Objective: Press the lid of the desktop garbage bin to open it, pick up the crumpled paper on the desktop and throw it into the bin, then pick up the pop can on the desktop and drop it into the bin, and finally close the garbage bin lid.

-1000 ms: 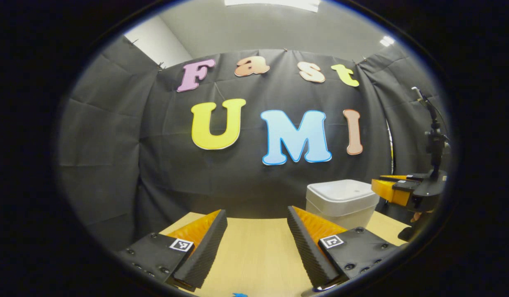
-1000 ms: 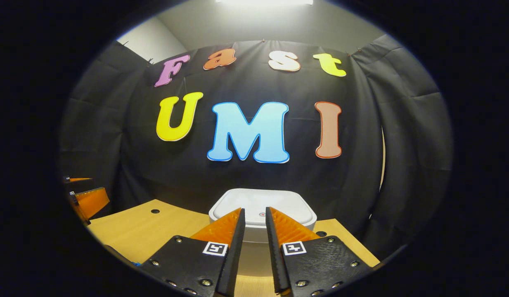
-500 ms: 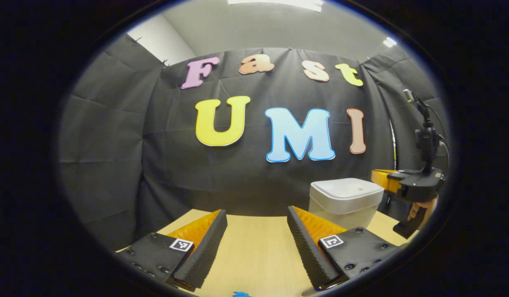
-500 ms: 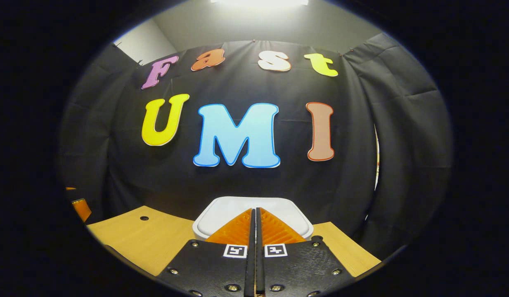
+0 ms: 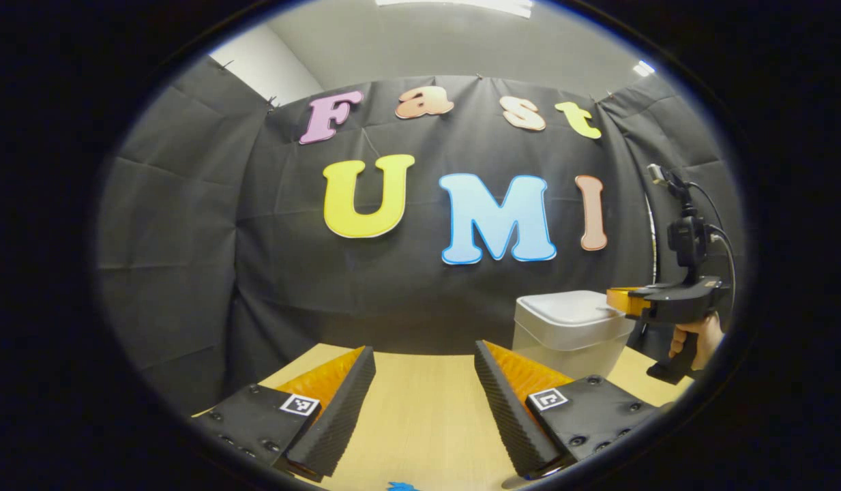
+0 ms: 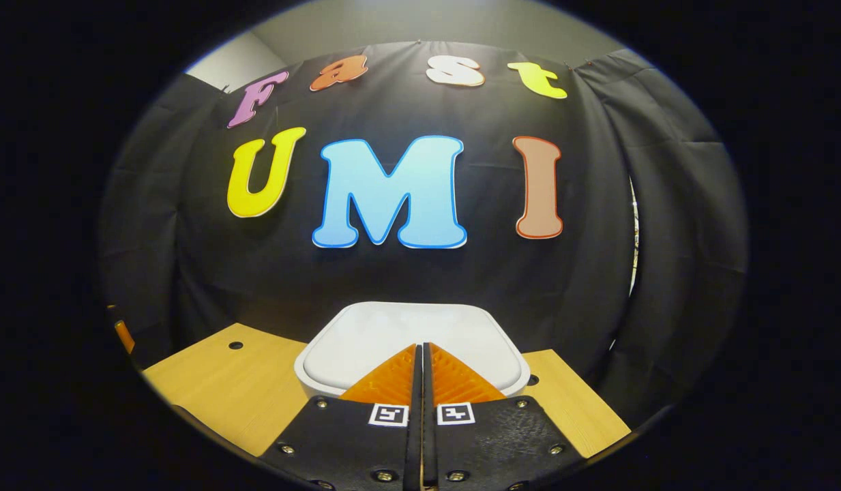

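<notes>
My right hand-held gripper (image 6: 421,349), fingers pressed together, sits over the bin's closed white lid (image 6: 410,332); my left hand-held gripper (image 5: 425,354) hangs spread above the counter (image 5: 420,416).

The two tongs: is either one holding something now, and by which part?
Nothing is held. The right tongs are shut empty above the bin lid; the left tongs are open over the table.

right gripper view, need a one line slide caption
Right gripper, fingers closed together, poised over the shut lid of the white bin on the wooden desk.
</notes>
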`<state>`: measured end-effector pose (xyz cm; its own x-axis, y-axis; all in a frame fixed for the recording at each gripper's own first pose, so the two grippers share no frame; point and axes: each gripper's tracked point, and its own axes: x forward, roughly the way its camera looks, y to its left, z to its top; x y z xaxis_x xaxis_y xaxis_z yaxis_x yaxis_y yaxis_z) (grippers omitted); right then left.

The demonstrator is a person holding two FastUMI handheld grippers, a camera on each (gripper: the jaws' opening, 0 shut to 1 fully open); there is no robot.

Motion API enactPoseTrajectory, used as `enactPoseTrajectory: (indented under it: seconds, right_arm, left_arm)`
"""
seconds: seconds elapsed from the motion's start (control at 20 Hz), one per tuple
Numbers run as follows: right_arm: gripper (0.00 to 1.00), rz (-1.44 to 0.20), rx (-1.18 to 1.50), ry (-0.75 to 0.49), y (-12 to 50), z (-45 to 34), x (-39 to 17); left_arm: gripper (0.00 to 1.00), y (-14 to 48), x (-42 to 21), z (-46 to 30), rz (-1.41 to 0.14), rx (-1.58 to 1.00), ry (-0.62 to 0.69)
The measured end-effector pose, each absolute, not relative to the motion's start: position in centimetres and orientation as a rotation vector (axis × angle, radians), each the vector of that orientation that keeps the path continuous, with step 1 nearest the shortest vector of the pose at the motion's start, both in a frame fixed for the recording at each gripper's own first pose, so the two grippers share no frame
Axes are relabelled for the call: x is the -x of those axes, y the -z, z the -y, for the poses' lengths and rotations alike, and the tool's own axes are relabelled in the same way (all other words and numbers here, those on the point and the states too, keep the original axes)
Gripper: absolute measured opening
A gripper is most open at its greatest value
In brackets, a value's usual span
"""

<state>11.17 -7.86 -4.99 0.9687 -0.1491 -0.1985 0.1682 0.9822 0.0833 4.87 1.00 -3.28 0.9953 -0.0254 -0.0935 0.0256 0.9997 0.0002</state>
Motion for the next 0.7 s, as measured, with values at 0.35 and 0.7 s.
enactPoseTrajectory:
  seconds: [0.35, 0.7]
  right_arm:
    - [0.02, -0.205, -0.094, 0.132, 6.0, 7.6, -11.1]
    - [0.02, -0.176, -0.042, 0.146, 6.0, 7.8, -11.1]
  left_arm:
    - [0.95, 3.9, -5.3, -1.1, -0.109, 0.007, 0.013]
    - [0.95, 3.7, -5.0, 0.0, -0.098, 0.029, 0.022]
